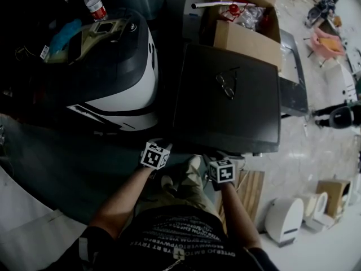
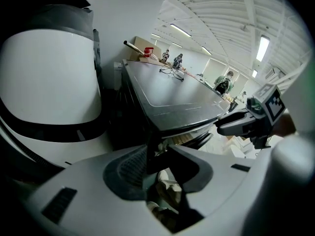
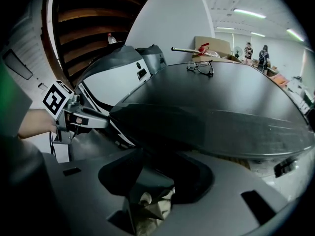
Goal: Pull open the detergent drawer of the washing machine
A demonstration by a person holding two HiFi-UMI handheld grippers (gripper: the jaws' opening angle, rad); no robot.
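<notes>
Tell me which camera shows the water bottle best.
The head view: the water bottle shows whole from above, with its red cap and label visible. The right gripper view shows it only as a tiny distant shape, and the left gripper view doesn't clearly show it.

A pair of glasses (image 1: 226, 86) lies near an open cardboard box (image 1: 246, 39) holding a metal pipe (image 1: 217, 4), a red-capped water bottle (image 1: 93, 3) stands at upper left, and a pink chair (image 1: 327, 43) sits far right.

Glasses (image 1: 226, 85) lie on the washing machine (image 1: 237, 120), cardboard box (image 1: 243, 37) behind.
</notes>
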